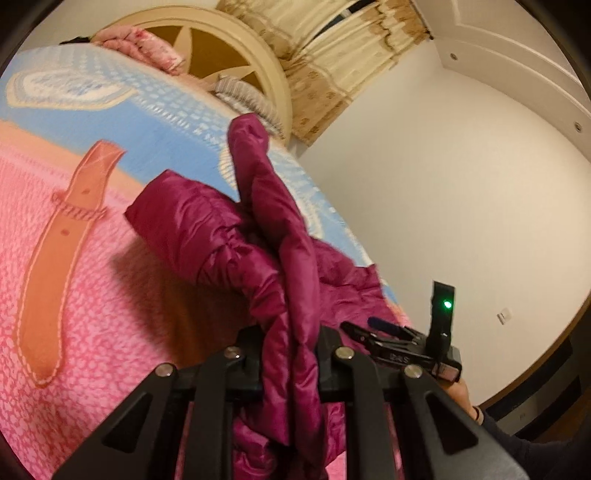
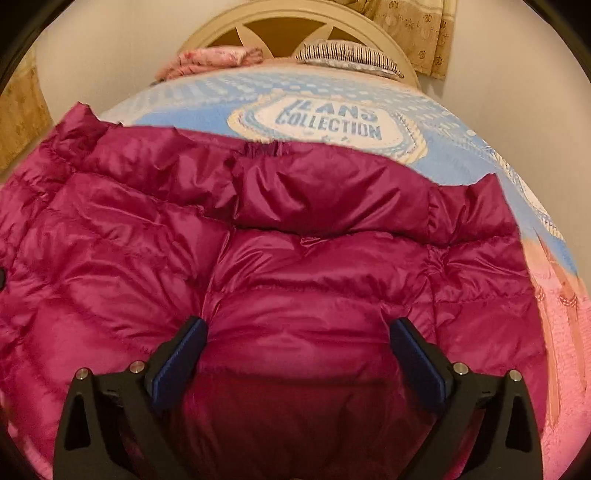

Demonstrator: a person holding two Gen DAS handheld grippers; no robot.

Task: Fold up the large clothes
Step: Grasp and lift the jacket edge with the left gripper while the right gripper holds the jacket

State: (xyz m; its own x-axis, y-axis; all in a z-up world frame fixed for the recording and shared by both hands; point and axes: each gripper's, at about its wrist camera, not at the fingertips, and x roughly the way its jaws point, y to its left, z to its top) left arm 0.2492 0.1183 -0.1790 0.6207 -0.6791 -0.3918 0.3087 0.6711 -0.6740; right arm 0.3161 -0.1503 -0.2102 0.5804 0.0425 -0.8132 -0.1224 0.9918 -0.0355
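Gripping a thick bunched fold of the magenta puffer jacket (image 1: 258, 229), the left gripper (image 1: 290, 354) has its jaws drawn in tight on the fabric, which rises from between the fingers and stands up as a ridge over the bed (image 1: 55, 258); held this high, the raised part looks like a sleeve or side panel being lifted so it can be carried across the body of the garment. In this left wrist view the rest of the jacket slumps on the pink and blue bedspread just right of the orange belt print (image 1: 62, 258), and the right gripper (image 1: 391, 334) shows low on the right, near the bed's edge, with a green light on its body. From the right wrist view, the jacket fills the near half of the frame, lying spread on the bed with its collar toward the far headboard (image 2: 299, 26), just short of the "JEANS COLLECTION" badge (image 2: 328, 122) printed on the cover. Here the right gripper's jaws stand wide apart, holding nothing; the blue pads (image 2: 181, 365) sit low over the quilted back, probably to steady or flatten it while the other side is folded. The shell is glossy, slippery-looking and puffy, with horizontal quilting seams and soft wrinkles, so folds will likely spring back unless pressed.
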